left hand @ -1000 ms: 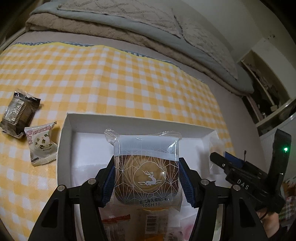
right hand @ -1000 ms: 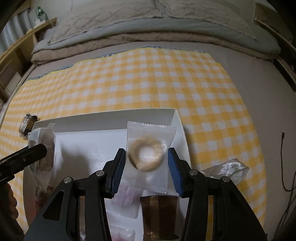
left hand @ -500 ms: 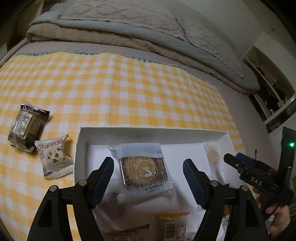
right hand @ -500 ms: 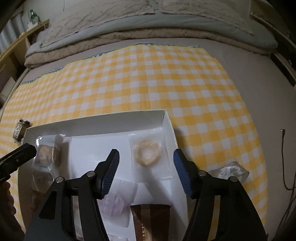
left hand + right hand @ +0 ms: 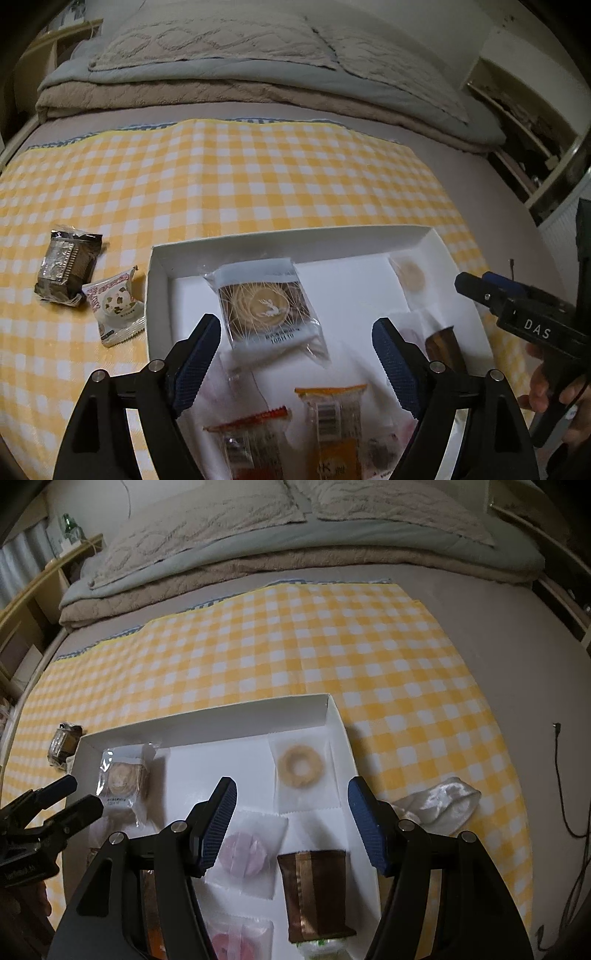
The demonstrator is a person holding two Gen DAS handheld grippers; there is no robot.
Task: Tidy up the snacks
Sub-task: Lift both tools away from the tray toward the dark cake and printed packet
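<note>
Showing only rightward, a crumpled, perhaps plastic, wrapper [image 5: 441, 805] lies outside the box [image 5: 207, 718].

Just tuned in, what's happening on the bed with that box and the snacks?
A person with a gripper in each hand is filling a white box on a yellow checked cloth. Both jaws have just opened with nothing between them: the left gripper is above the deer-print cake packet, the right gripper above the ring biscuit packet. Two snacks lie on the cloth outside the box.
</note>
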